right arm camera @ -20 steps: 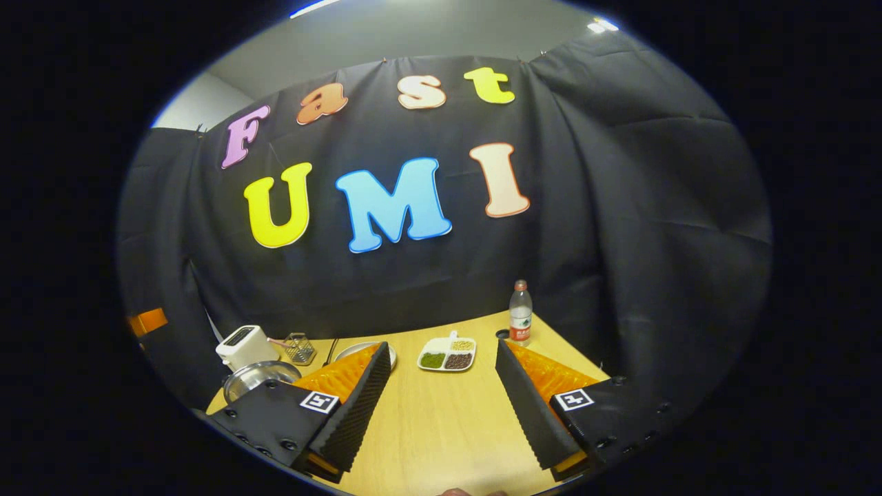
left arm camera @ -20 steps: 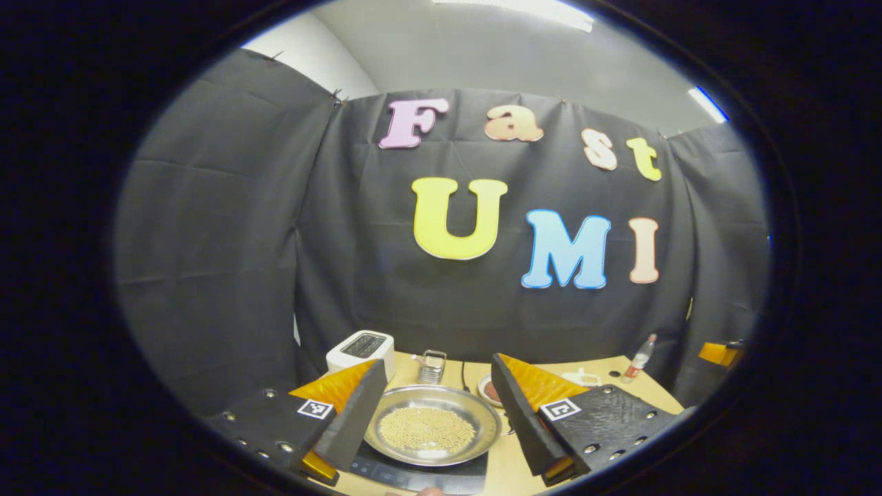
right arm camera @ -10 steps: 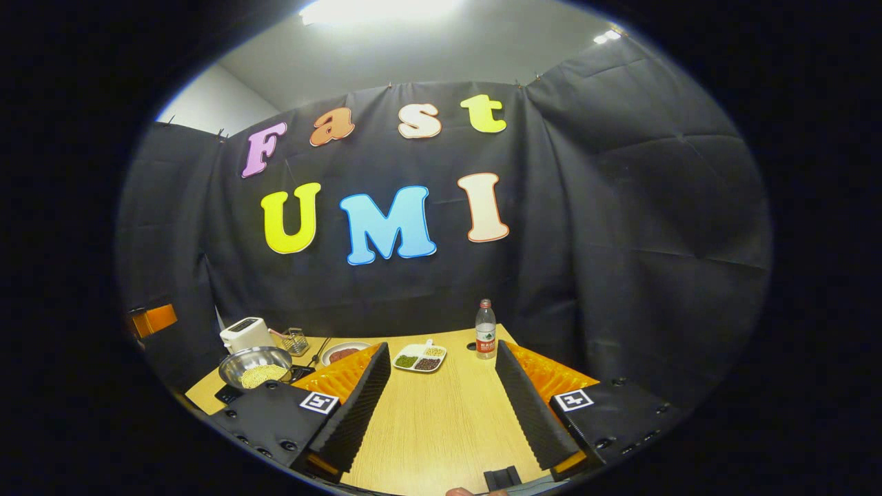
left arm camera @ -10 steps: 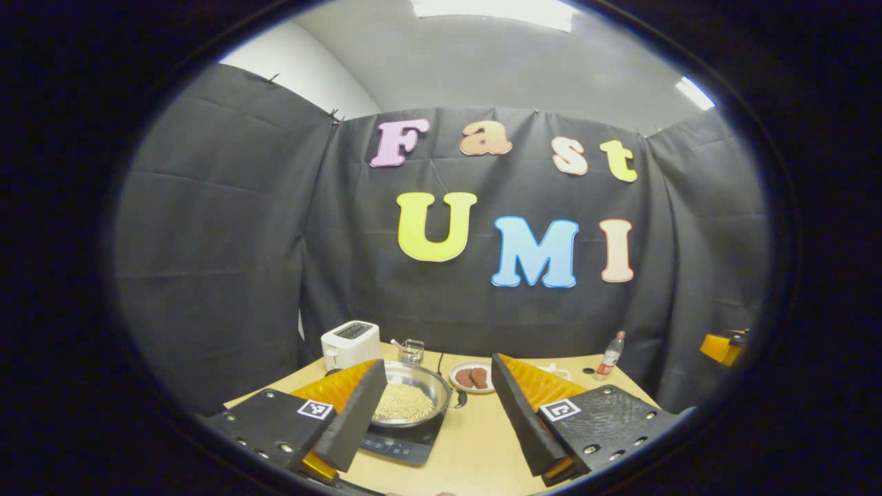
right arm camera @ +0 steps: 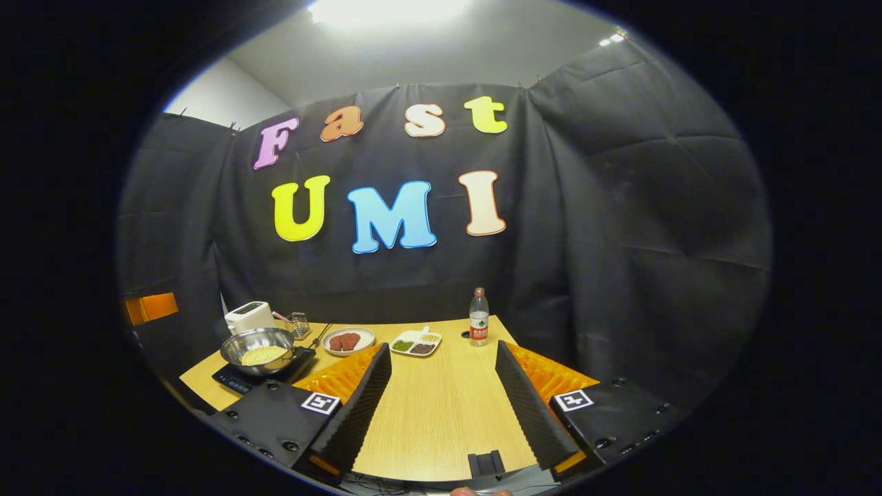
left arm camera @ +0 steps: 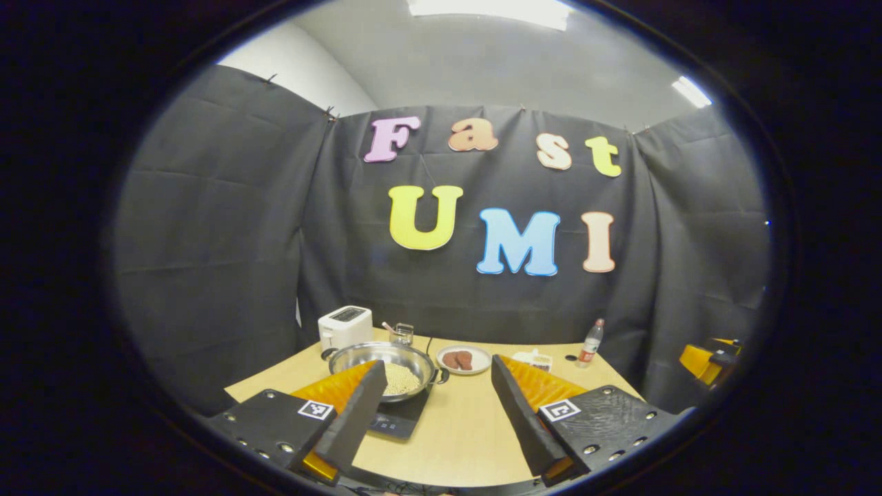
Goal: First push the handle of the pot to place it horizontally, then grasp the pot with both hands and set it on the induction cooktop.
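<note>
A steel pot (left arm camera: 386,358) holding yellow beans sits on the black induction cooktop (left arm camera: 398,417) at the table's left side, with a short dark handle (left arm camera: 442,376) on its right. My left gripper (left arm camera: 437,364) is open, held back from the pot near the table's front edge, with nothing between its fingers. In the right gripper view the pot (right arm camera: 258,346) and cooktop (right arm camera: 238,379) lie far off to the left. My right gripper (right arm camera: 443,346) is open over the bare wooden table (right arm camera: 441,413) and holds nothing.
Behind the pot stand a white toaster (left arm camera: 344,326) and a small glass holder (left arm camera: 403,333). A plate of meat (right arm camera: 348,341), a divided tray of beans (right arm camera: 415,342) and a water bottle (right arm camera: 478,318) line the back of the table.
Both grippers have drawn back and away from the table, so the pot and cooktop look smaller and farther off. The pot stays on the cooktop. Both grippers remain open.
</note>
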